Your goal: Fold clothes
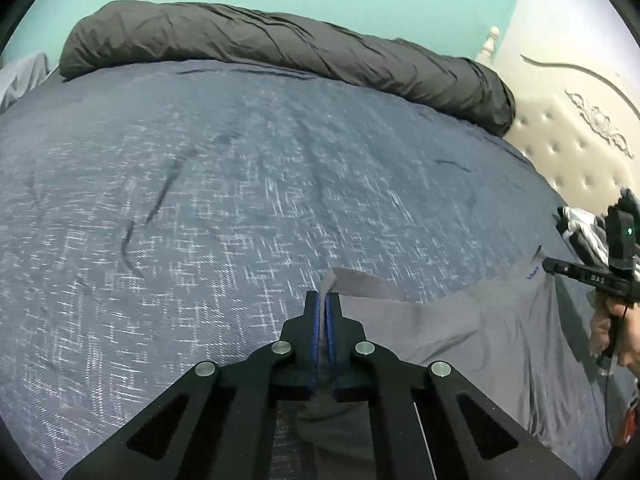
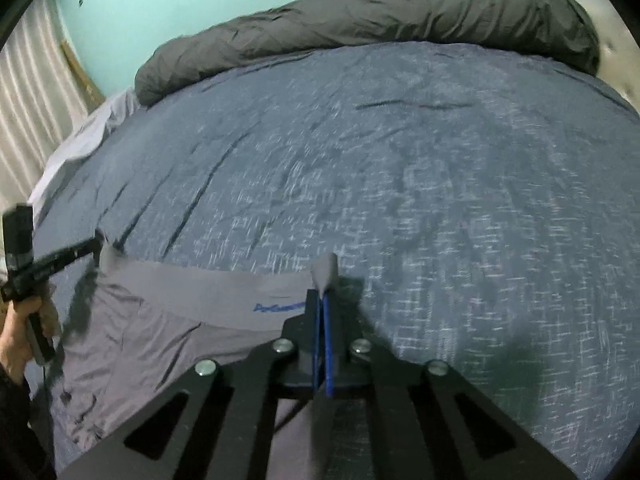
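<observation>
Jaws of both grippers, left [image 1: 325, 299] and right [image 2: 322, 294], pinch opposite waistband corners of grey shorts [image 1: 472, 332], stretched over the bed [image 1: 240, 184] near edge. Far off lies a dark duvet [image 1: 280, 48]; blue lettering, blurred, marks the waistband.

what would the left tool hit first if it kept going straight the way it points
Likely the blue-grey bedspread, well before the rolled dark duvet. The left tool, shut on the grey garment, seems angled down at it; depth is unclear.
</observation>
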`<state>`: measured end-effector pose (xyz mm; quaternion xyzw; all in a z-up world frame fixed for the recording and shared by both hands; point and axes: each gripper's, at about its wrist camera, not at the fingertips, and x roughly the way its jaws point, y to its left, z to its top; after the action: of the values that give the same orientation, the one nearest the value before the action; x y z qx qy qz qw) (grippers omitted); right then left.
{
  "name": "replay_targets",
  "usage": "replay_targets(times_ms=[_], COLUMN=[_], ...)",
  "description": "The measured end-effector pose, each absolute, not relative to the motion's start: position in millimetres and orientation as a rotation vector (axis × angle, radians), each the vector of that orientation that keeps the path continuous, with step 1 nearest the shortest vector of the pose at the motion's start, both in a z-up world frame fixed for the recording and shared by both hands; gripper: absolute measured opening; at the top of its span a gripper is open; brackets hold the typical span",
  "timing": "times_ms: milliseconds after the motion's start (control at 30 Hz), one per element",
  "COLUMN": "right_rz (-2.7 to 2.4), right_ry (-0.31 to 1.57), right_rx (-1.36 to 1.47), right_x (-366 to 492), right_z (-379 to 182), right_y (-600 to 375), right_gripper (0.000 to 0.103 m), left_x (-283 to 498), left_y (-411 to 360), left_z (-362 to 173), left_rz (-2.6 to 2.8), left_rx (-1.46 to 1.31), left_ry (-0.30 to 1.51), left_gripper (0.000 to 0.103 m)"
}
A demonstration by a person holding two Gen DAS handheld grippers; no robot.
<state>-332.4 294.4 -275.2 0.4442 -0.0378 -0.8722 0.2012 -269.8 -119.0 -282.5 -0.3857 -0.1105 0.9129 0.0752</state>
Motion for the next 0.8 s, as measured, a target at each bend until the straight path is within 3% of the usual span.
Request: replay_targets(times_ms=[367,800], right_rz=[-2.496,-2.535], right_ry=[-0.149,-0.109], right_rx=[1.161,1.196], right_x=[-339,-392], right_z=[-260,-269], right_y=[301,280], right_gripper=[0.001,0.001], left_x=[-281,-366], left_y=[-121,-132], left_z=[-266,-280], left_rz=[2.808,2.777], left_rx=[-1.131,-1.336], left_ry=[-0.283,-0.16], left_gripper=[0.003,0.003])
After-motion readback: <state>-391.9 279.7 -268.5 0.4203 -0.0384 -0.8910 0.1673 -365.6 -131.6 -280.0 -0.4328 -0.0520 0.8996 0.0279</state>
